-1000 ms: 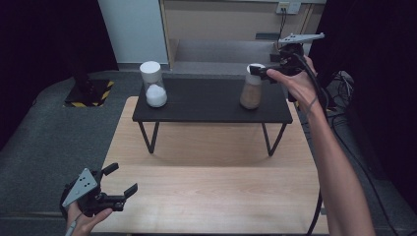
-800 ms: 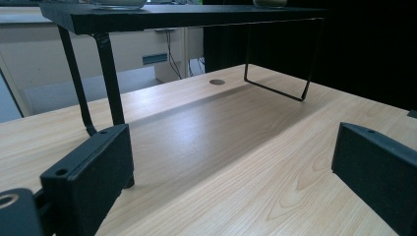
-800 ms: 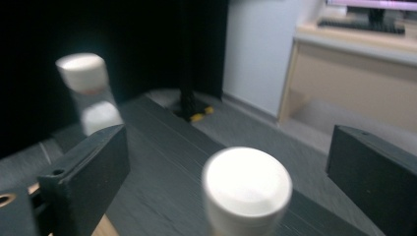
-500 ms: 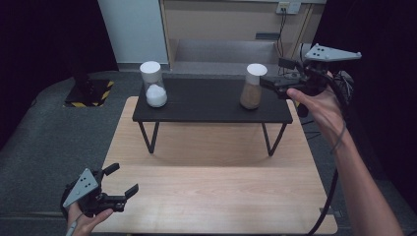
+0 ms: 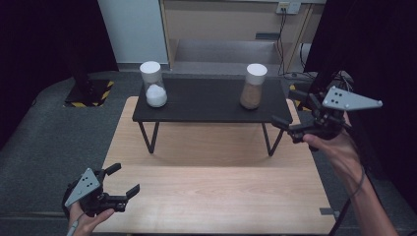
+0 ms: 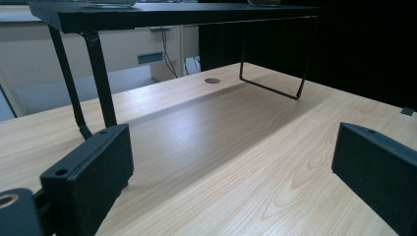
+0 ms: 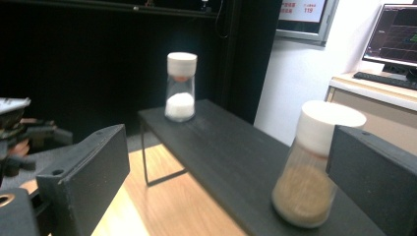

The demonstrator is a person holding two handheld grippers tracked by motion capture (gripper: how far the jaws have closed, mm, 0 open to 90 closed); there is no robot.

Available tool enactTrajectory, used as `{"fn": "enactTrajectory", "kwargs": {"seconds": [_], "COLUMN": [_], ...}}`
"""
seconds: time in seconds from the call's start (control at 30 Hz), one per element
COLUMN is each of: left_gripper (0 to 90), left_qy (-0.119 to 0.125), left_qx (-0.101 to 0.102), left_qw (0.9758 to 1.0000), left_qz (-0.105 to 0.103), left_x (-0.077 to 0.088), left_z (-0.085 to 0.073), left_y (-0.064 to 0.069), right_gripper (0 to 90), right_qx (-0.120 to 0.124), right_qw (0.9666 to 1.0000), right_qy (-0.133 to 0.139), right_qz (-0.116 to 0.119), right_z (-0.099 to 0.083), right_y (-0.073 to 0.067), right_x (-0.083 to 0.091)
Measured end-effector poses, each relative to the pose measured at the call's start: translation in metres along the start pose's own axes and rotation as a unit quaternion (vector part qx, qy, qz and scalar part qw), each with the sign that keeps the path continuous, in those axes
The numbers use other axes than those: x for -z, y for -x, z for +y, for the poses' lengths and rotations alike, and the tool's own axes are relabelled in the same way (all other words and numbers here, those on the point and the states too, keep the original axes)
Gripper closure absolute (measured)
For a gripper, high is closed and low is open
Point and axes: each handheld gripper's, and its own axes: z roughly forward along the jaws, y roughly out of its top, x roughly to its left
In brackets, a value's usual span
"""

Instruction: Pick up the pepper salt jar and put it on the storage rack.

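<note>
Two jars stand on a low black shelf (image 5: 211, 101) that sits on hairpin legs at the far side of a light wooden table (image 5: 216, 189) in the high view. One jar with white powder (image 5: 153, 84) is at the shelf's left end, and one jar with brown powder (image 5: 253, 87) is toward its right end; they are well apart and both upright with white lids. At the near left corner of the table the left gripper (image 5: 122, 183) hovers low with its jaws spread and nothing between them. The right gripper (image 5: 289, 109) is held off the shelf's right end, jaws wide and empty, near the brown jar but not touching it. A yellow-and-black striped plate (image 5: 91, 92) lies on the grey floor at left.

From the left gripper view, the two black jaws stand far apart over bare wood. The shelf's legs rise ahead, and the shelf top is cut off at the upper edge.

From the right gripper view, the jaws are parted. The brown jar (image 7: 314, 164) is blurred, and the right jaw covers part of it. The white jar (image 7: 181, 87) stands farther along the shelf. A monitor (image 7: 396, 37) shows at upper right, cut off by the frame.
</note>
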Motion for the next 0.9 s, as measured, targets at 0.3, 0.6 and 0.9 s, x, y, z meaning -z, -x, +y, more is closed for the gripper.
{"fn": "enactTrajectory", "kwargs": {"seconds": [0.3,0.6,0.9], "left_gripper": [1.1,1.1,1.1], "left_qy": [-0.001,-0.003,-0.001], "left_qx": [0.001,-0.001,-0.002], "left_qw": [1.0,1.0,1.0], "left_qz": [-0.001,0.0,0.002], "left_x": [0.0,-0.002,-0.002], "left_z": [0.0,0.001,0.0], "left_y": [0.0,0.0,0.0], "right_gripper": [2.5,2.7,2.7], "right_qx": [0.011,0.01,-0.011], "right_qw": [0.9995,0.9995,0.9992], "right_qy": [-0.01,-0.01,-0.031], "right_qz": [0.027,0.029,0.022], "right_z": [-0.026,-0.053,-0.087], "right_y": [-0.024,-0.045,-0.057], "right_x": [0.007,0.009,0.009]}}
